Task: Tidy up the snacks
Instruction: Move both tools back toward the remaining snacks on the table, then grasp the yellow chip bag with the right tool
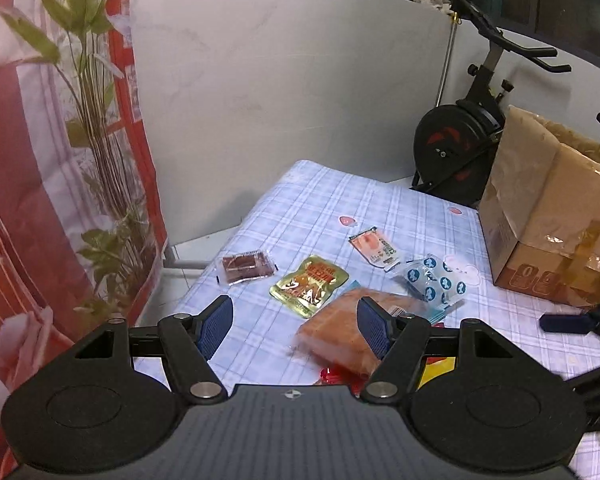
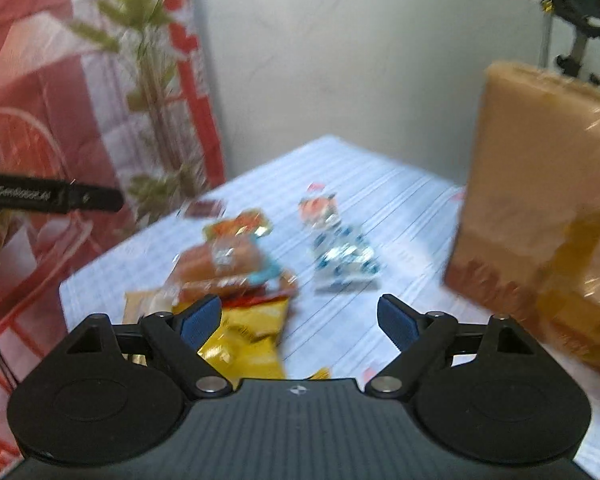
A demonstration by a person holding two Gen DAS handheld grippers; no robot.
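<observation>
In the left wrist view, my left hand-held gripper [image 1: 296, 326] has its jaws apart and holds nothing. It hangs over the counter [image 1: 300, 208] with the checked cloth, above the orange packet [image 1: 340, 332], which lies beside the gold pouch [image 1: 309, 284]. The dark red packet [image 1: 245, 267], the pink sachet [image 1: 374, 246] and the blue-dotted wrapper [image 1: 434, 278] lie further away, and the cardboard box [image 1: 548, 216] stands at the right. In the right wrist view, which is blurred, my right hand-held gripper [image 2: 300, 318] is also apart and empty, just above a yellow bag [image 2: 248, 338]. I judge that we are at the approach step: no snack is picked yet. Next, I think each gripper must descend and close on one packet, probably to carry it to the box.
</observation>
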